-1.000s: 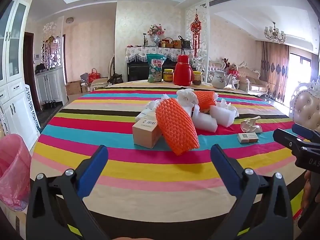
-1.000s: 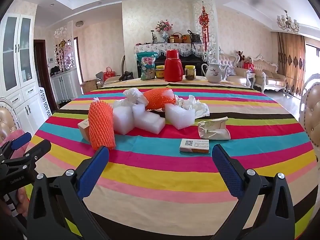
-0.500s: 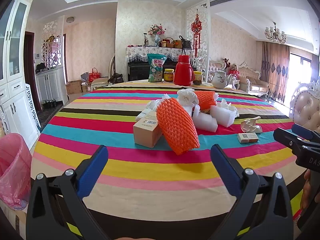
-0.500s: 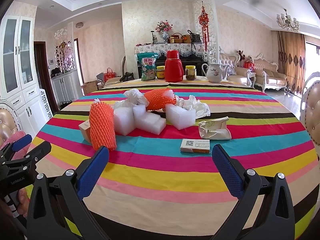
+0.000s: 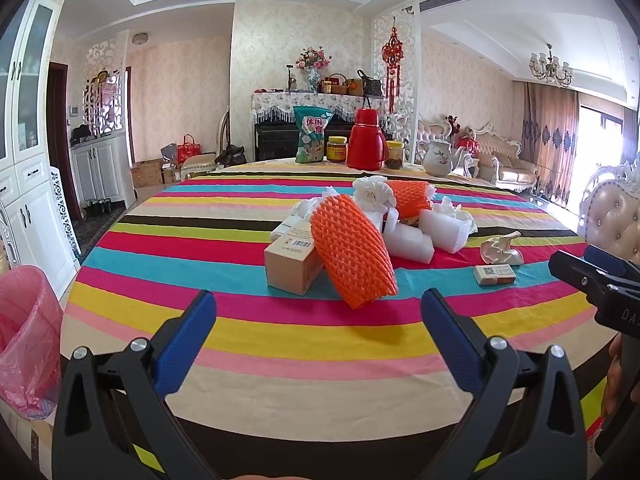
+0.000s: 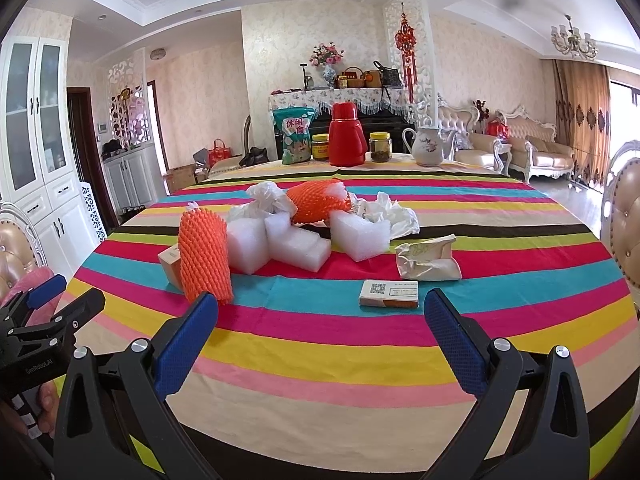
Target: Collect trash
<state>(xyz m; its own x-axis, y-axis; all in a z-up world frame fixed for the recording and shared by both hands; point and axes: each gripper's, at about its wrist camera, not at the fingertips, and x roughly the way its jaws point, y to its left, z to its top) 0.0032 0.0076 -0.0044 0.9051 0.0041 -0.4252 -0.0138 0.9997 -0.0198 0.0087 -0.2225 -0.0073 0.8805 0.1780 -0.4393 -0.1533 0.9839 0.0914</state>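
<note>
Two handheld grippers hover over the near edge of a striped counter, the left gripper and right gripper each with blue-padded fingers spread wide and holding nothing. The trash lies mid-counter, well apart from both: an orange foam net leaning on a small cardboard box, white foam blocks, crumpled paper and a flat carton. A pink-lined bin stands at left beside the counter
</note>
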